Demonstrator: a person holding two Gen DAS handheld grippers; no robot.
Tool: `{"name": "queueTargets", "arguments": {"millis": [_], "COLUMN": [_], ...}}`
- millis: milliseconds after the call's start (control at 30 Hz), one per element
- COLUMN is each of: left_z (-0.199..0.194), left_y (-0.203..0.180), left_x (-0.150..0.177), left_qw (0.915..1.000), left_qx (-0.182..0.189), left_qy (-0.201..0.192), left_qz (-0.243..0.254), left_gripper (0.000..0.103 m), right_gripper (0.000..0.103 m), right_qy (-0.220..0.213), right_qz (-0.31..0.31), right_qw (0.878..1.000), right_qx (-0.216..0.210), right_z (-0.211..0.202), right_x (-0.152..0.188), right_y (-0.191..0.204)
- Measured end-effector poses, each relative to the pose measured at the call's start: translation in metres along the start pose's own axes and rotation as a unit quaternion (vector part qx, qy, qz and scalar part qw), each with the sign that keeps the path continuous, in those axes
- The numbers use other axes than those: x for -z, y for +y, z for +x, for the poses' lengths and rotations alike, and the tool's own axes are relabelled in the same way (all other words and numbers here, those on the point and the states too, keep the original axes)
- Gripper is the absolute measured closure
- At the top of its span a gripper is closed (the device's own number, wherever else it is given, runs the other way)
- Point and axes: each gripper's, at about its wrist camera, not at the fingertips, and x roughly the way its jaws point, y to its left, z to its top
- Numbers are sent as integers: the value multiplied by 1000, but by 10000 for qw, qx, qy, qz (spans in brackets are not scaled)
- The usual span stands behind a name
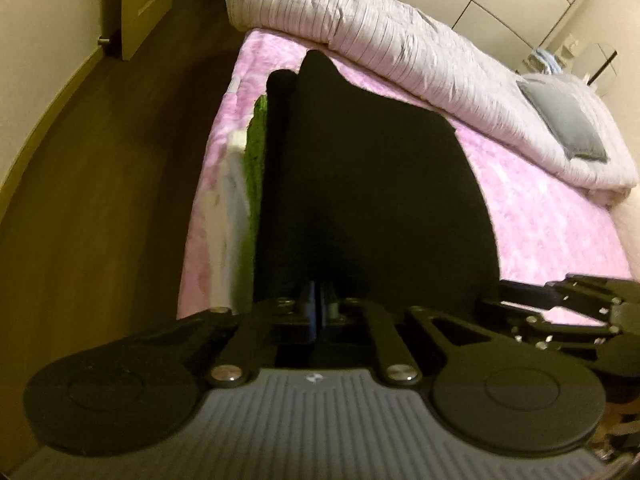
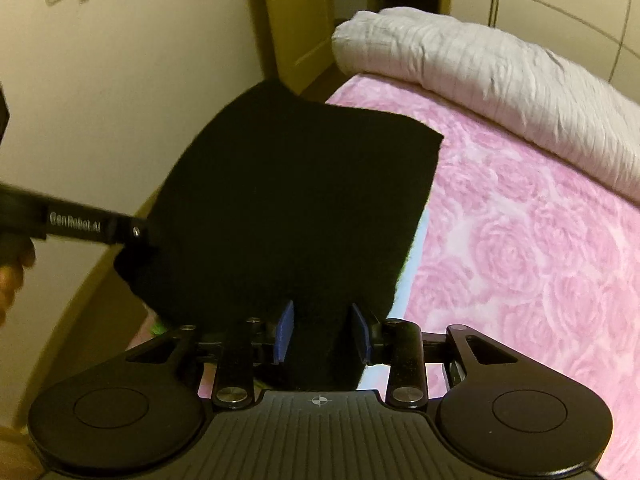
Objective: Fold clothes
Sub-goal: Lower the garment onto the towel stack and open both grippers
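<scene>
Currently I have both tools on the black fabric garment (image 2: 292, 196), which lies partly on the pink rose-patterned bedspread (image 2: 520, 248) and is lifted at its near edge. My left gripper (image 1: 318, 304) has its fingers pressed fully together, pinching the near hem of the garment; in the right wrist view that same tool enters from the left and grips the cloth's left edge. My right gripper (image 2: 322, 338) stands about half open, its blue pads (image 2: 285, 330) on either side of a strip of the black cloth; I cannot tell whether they press on it. A quilted white duvet (image 1: 400, 52) is bundled along the far side of the bed, with a small grey cushion (image 1: 564, 124) lying on it. A green textile (image 1: 254, 140) shows just beside the garment's left edge, above the dark wooden floor (image 1: 120, 184).
</scene>
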Motion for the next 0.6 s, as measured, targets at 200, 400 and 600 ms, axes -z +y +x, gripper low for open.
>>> {"name": "queueTargets", "arguments": {"millis": [200,400,600], "left_z": [-6,-39,-26], "left_y": [-12,-32,-44], "left_x": [-5,-11,-10], "left_qw": [9995,9988,9991], "left_qx": [-296,-465,-393], "left_qy": [76,71,125], "left_qz": [100,121,124], "left_gripper": [101,98,97], "right_gripper": [66,66,66], "right_qy": [154,-148,165], "right_qz": [-75,375,311], "right_qw": [9998,9992,9993], "right_qx": [43,-31,-133], "right_z": [0,-30,-15], "right_x": [-5,-14,-19], "right_y": [4,-7,-7]}}
